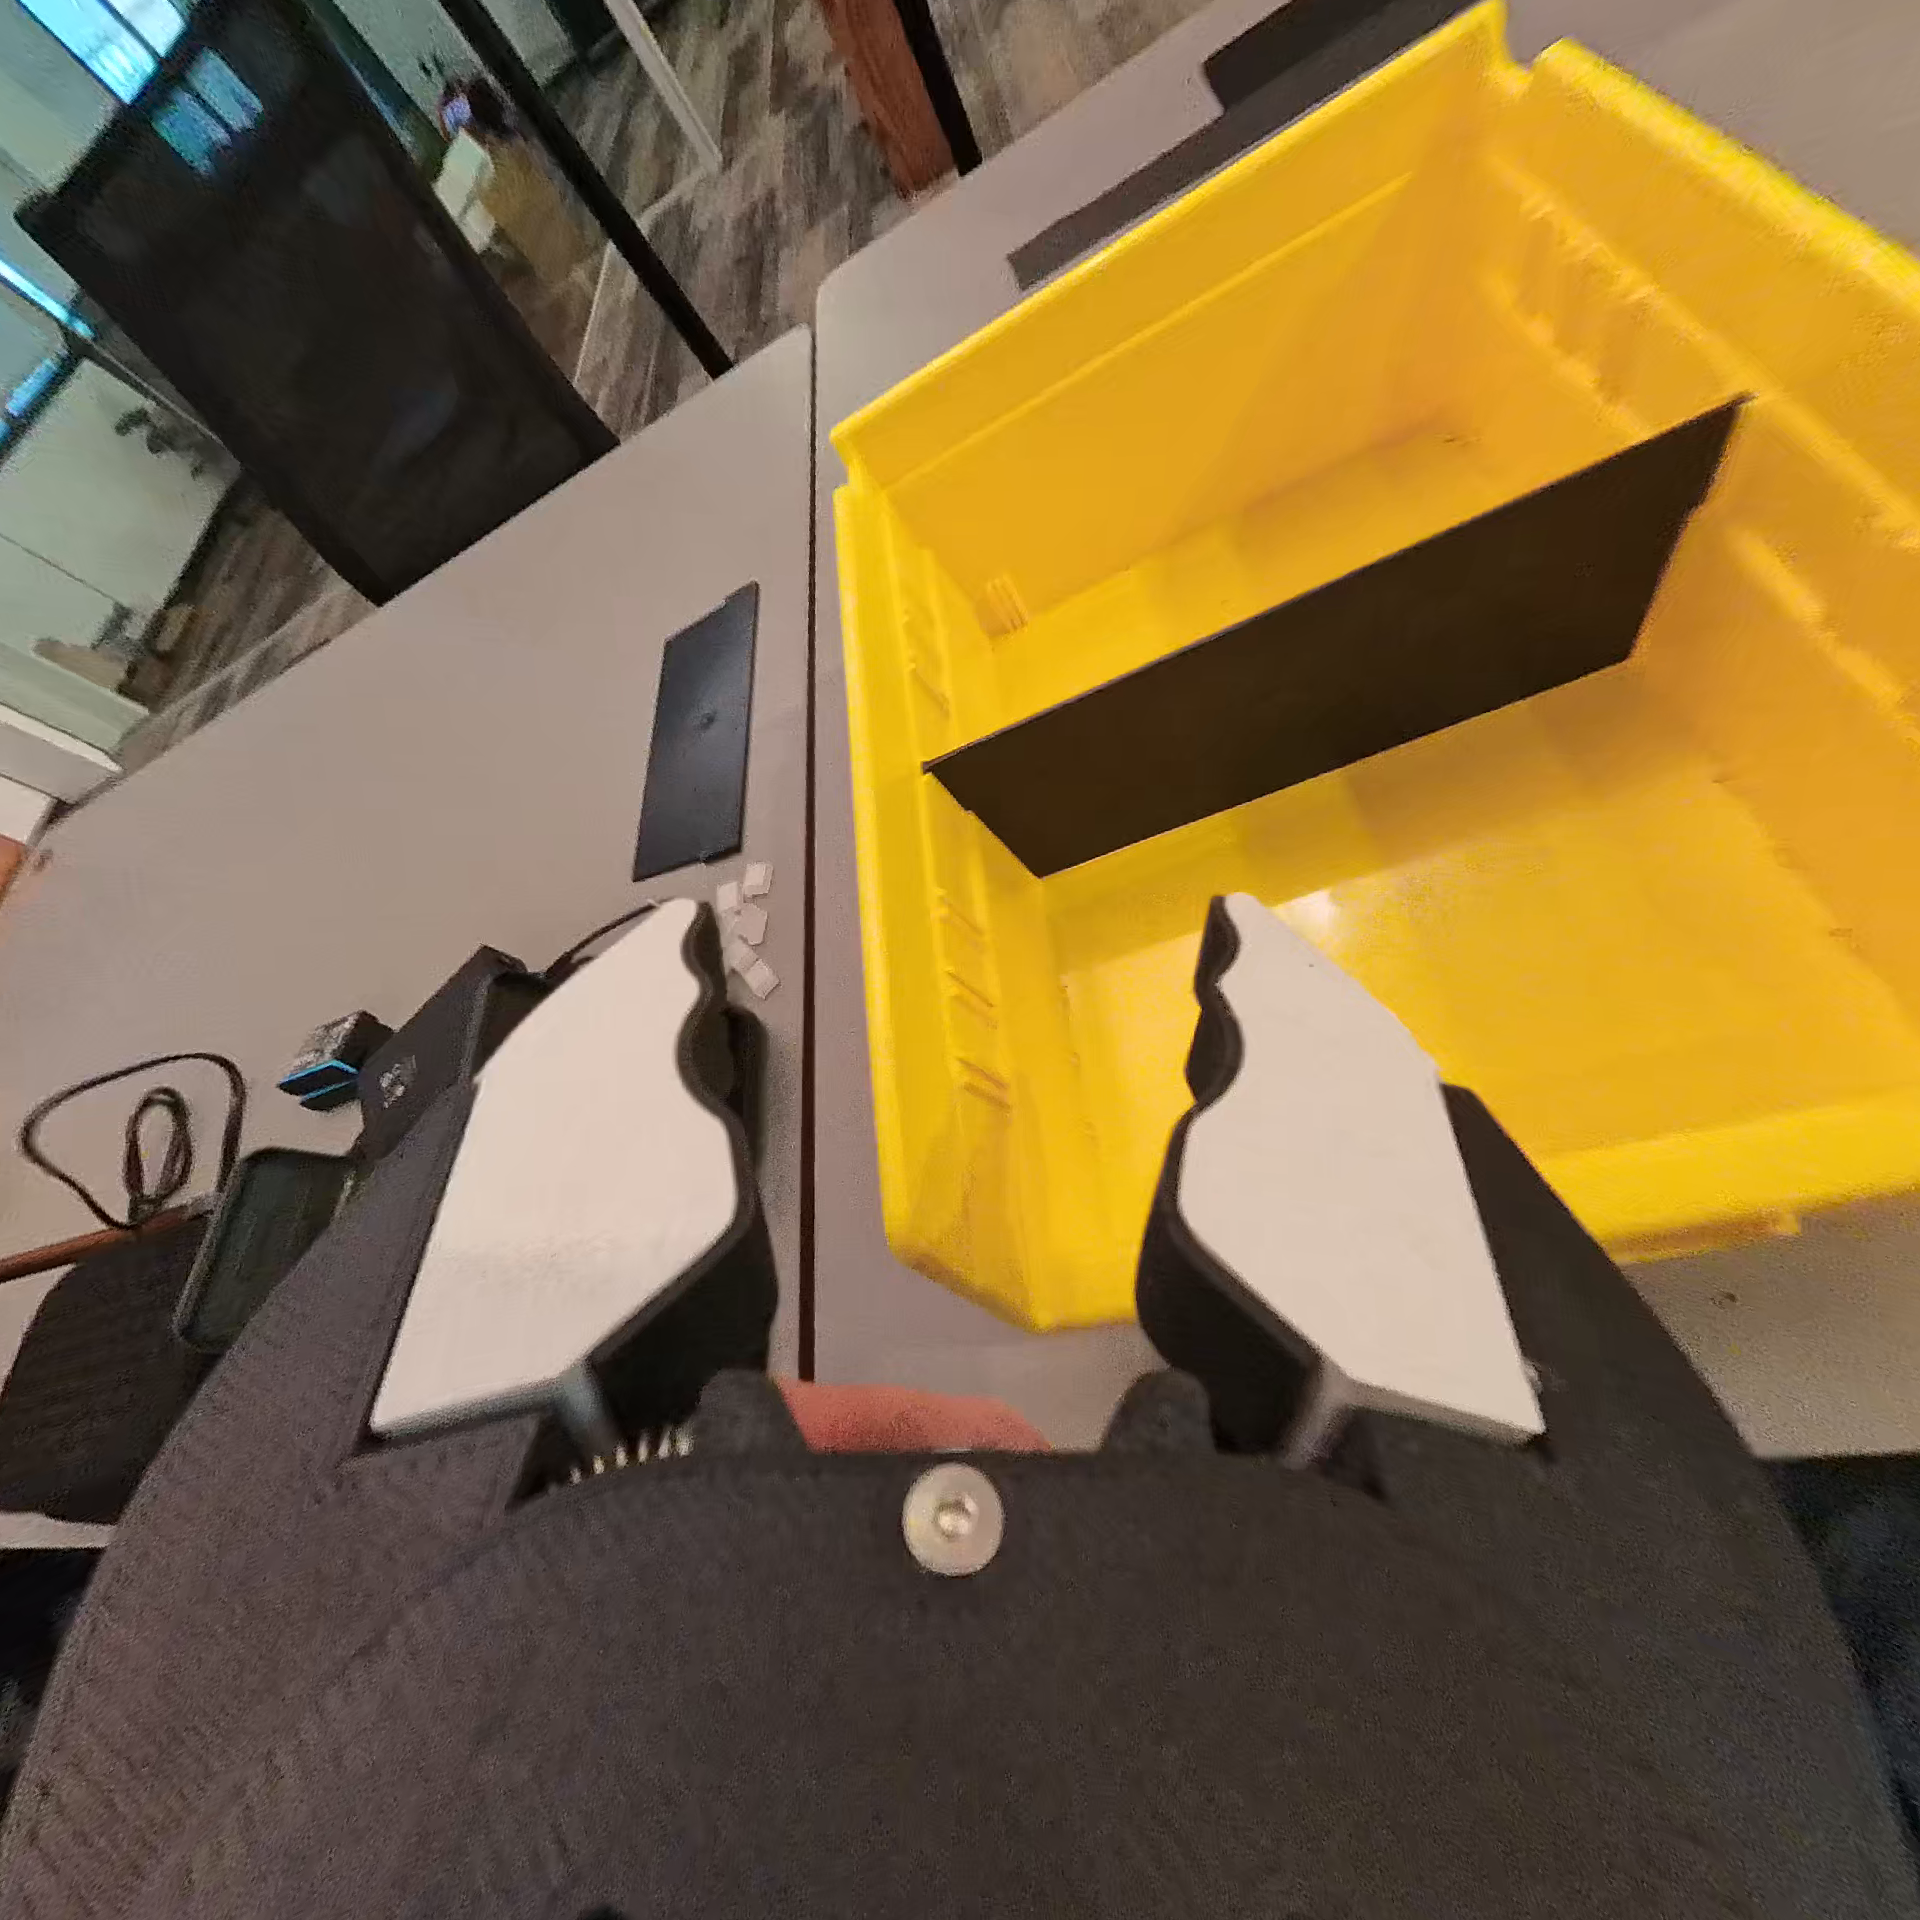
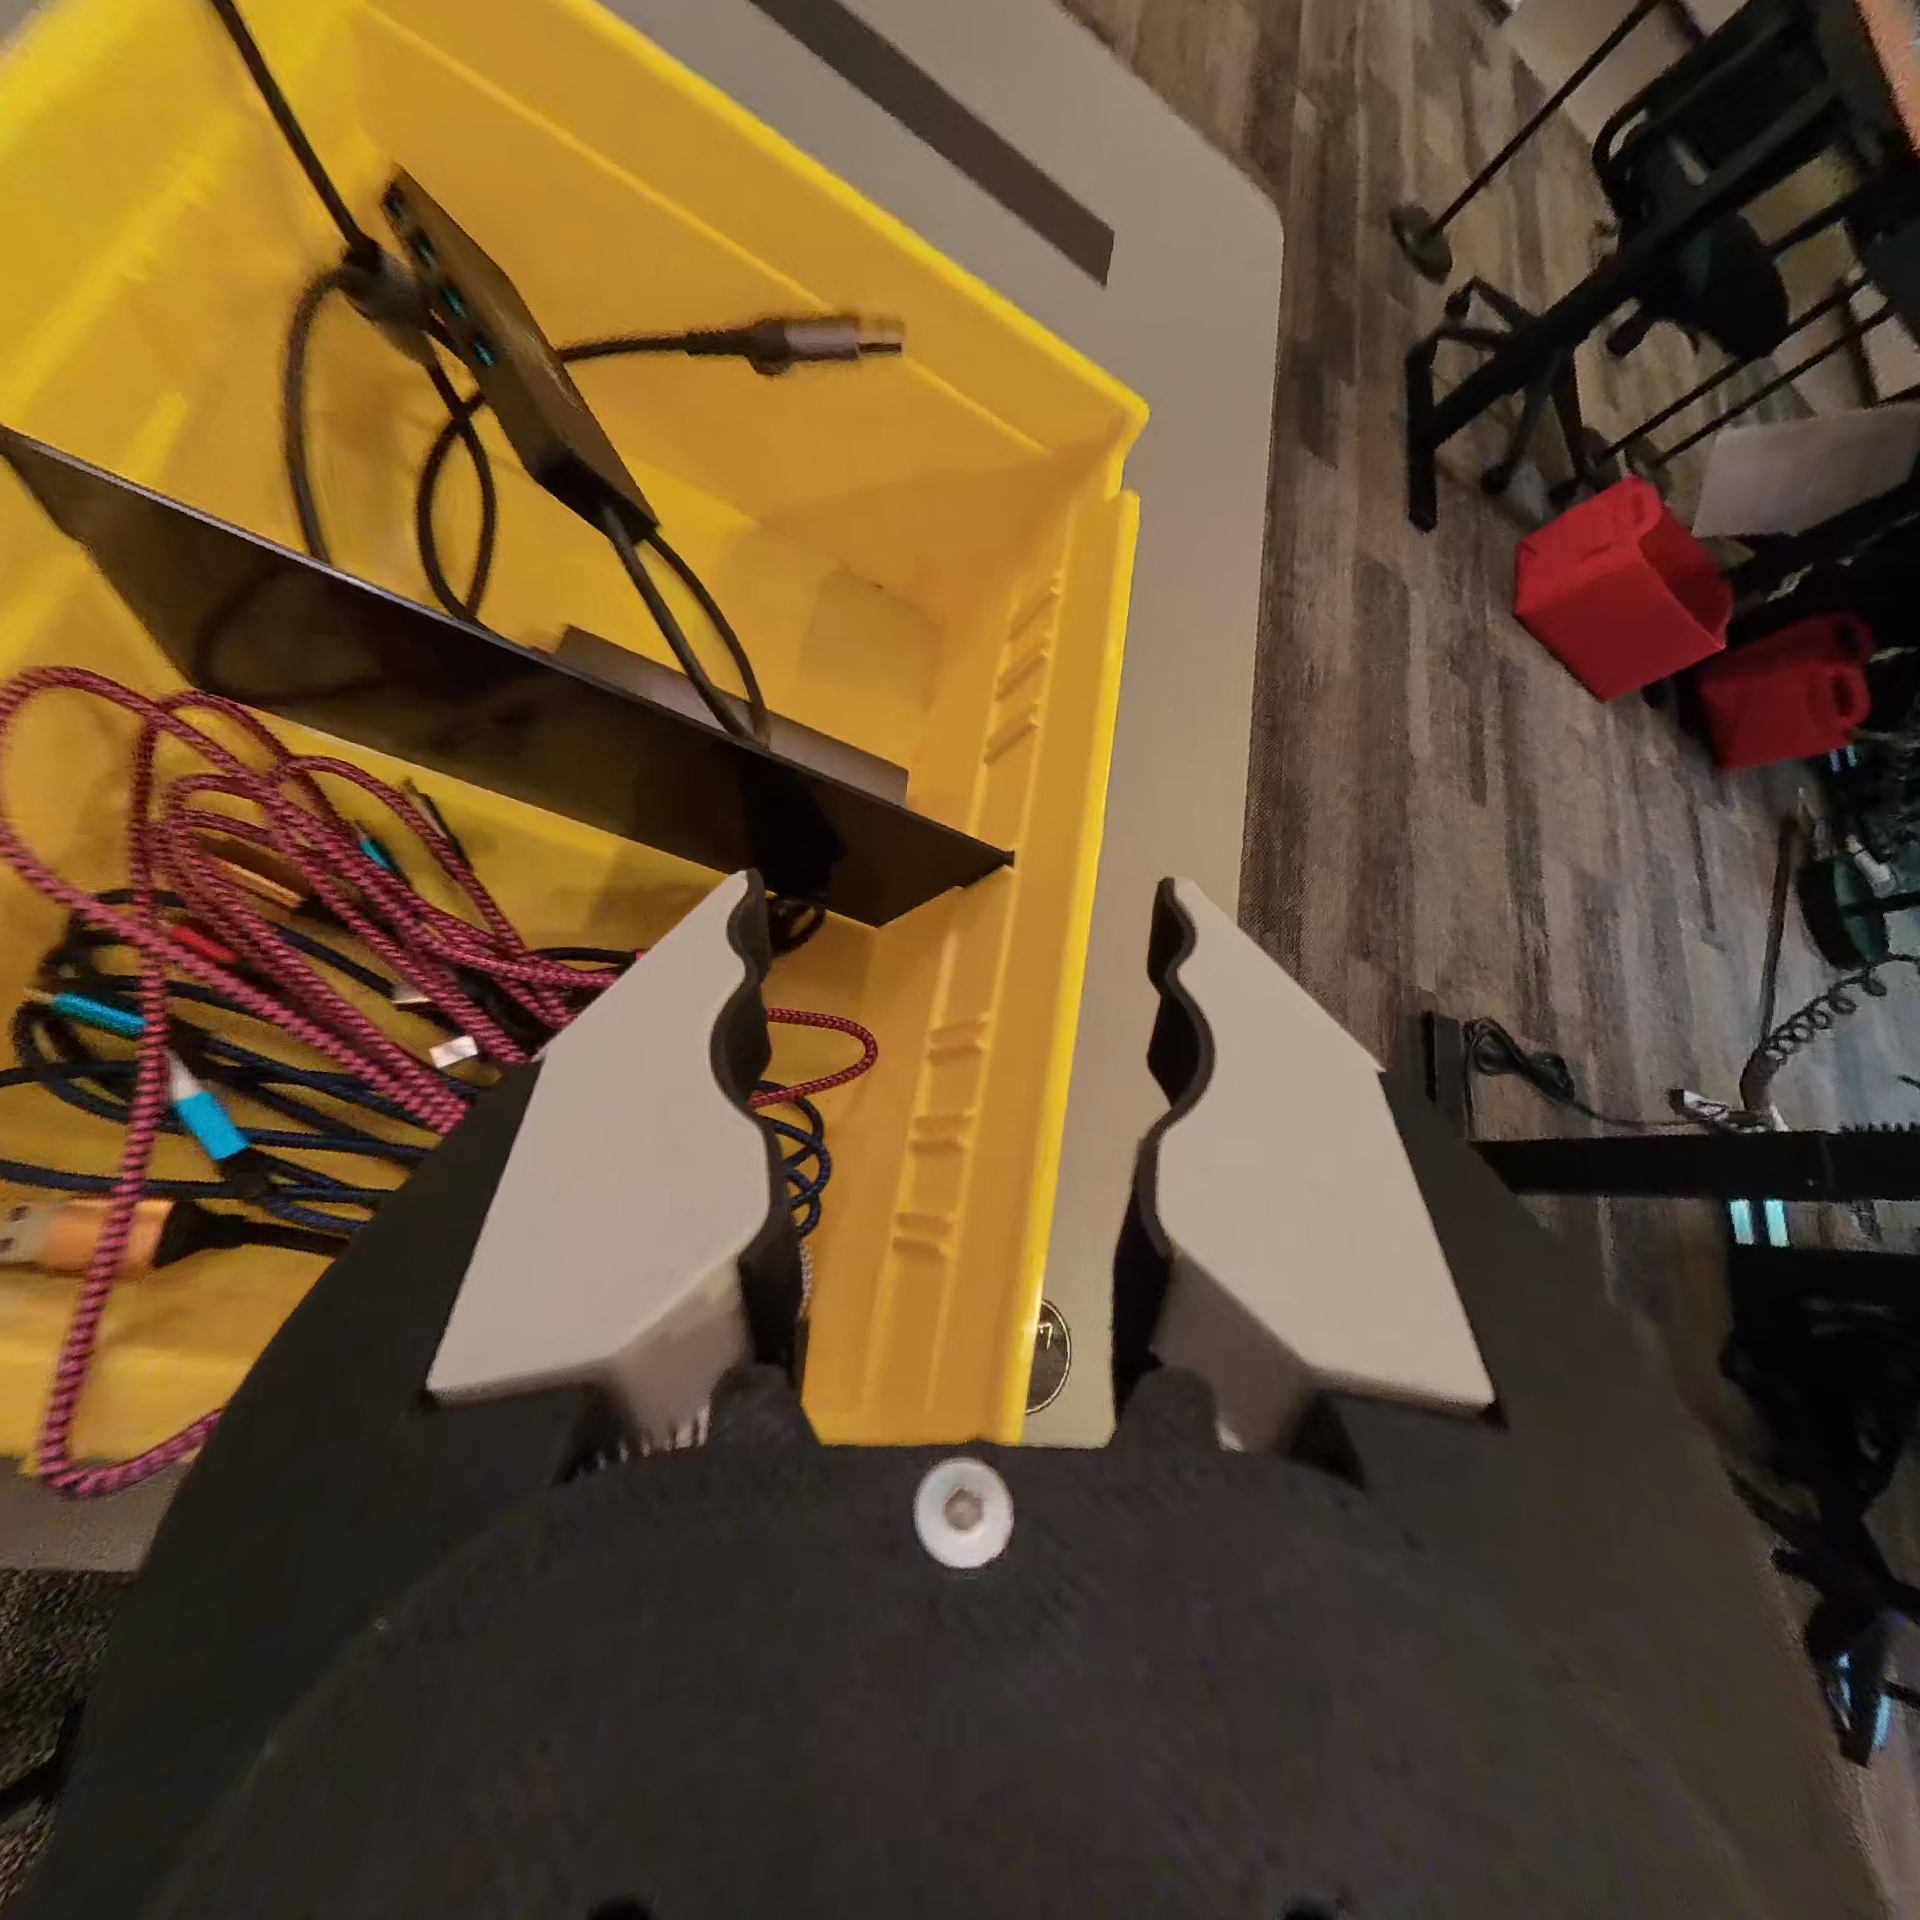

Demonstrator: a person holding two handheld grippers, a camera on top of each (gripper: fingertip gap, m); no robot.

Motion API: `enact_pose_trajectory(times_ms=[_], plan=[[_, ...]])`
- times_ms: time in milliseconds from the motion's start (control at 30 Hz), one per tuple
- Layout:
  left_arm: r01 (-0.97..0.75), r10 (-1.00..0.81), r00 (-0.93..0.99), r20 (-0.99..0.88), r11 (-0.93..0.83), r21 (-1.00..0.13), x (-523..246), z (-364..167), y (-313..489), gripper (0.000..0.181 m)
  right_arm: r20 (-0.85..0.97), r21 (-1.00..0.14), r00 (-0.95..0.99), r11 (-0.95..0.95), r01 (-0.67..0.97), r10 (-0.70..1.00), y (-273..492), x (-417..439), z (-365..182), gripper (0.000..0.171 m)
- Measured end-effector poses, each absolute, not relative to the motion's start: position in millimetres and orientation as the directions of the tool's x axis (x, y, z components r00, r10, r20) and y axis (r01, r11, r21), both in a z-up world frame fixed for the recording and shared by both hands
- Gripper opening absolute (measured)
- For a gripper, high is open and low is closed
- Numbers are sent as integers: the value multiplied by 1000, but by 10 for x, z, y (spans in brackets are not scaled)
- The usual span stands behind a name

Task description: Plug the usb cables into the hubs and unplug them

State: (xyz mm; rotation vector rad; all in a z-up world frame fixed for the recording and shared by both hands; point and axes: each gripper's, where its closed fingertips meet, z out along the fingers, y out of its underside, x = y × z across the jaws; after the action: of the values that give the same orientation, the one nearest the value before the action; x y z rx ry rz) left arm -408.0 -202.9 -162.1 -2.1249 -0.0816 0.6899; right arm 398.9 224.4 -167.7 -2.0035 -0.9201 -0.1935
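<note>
A yellow bin [image 2: 1049, 790] with a black divider [image 2: 499, 717] sits on the grey table. Its far compartment holds a black USB hub [image 2: 499, 343] with blue ports and a grey cable plug [image 2: 831, 338]. Its near compartment holds a tangle of red braided cables [image 2: 239, 831] and dark blue cables with blue and orange plugs. My right gripper [image 2: 956, 904] is open and empty above the bin's right wall. In the left wrist view the bin [image 1: 966, 1039] and divider [image 1: 1330, 655] show no cables. My left gripper [image 1: 956, 925] is open and empty over the bin's left wall.
Left of the bin lie a black flat plate [image 1: 701, 743], small white pieces [image 1: 748, 925], a dark cable [image 1: 135, 1132] and a small black and blue box [image 1: 332, 1049]. Right of the table edge is wood floor with red containers [image 2: 1621, 582] and chair legs [image 2: 1558, 343].
</note>
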Motion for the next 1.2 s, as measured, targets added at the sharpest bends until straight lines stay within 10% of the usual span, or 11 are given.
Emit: enact_pose_trajectory(times_ms=[400, 700, 1200], plan=[[130, 334, 932, -140, -670, -731, -4434, -2186, -2200, 80, 209, -672, 825, -536, 511, 525, 2460, 4442, -2078, 78], [164, 261, 965, -18, -656, -737, -4320, -2346, -2081, 6, -87, -645, 787, -636, 423, 611, 2333, 4169, -2453, 37], [268, 321, 940, 113, -492, -828, -4302, -2019, -2048, 5, -28, -655, 749, -579, 486, 661, 2171, 3544, -2418, 17]])
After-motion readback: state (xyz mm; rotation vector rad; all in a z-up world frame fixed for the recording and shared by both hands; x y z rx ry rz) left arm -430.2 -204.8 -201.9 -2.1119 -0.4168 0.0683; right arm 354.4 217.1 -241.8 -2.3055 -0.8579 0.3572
